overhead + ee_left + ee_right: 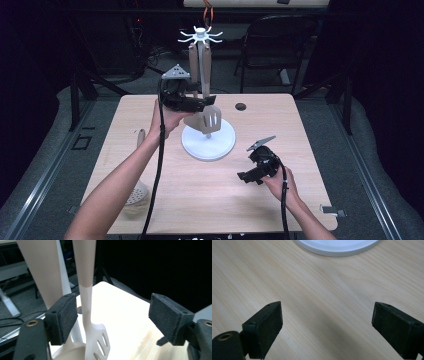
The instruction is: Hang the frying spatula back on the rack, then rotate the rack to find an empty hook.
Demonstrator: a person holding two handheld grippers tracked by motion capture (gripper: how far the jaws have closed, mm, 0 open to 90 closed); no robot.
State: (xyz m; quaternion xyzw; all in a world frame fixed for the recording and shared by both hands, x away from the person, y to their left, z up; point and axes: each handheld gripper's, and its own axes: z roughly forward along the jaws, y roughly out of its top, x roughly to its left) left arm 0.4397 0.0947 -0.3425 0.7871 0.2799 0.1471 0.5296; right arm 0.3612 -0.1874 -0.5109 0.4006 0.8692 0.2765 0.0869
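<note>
Slotted spatula (pixel 96 337) hanging from the white rack (pixel 207 142), beside another hanging tool. Left gripper (pixel 202 103) up at the spatula, jaws let go and wide apart, handle between them near one pad. Right gripper (pixel 245 176) low over the surface (pixel 200 195), right of the rack, jaws wide and holding nothing.

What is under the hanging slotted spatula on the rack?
Under the slotted spatula is the round white base of the rack, standing on the wooden table. The table under that base is covered.
</note>
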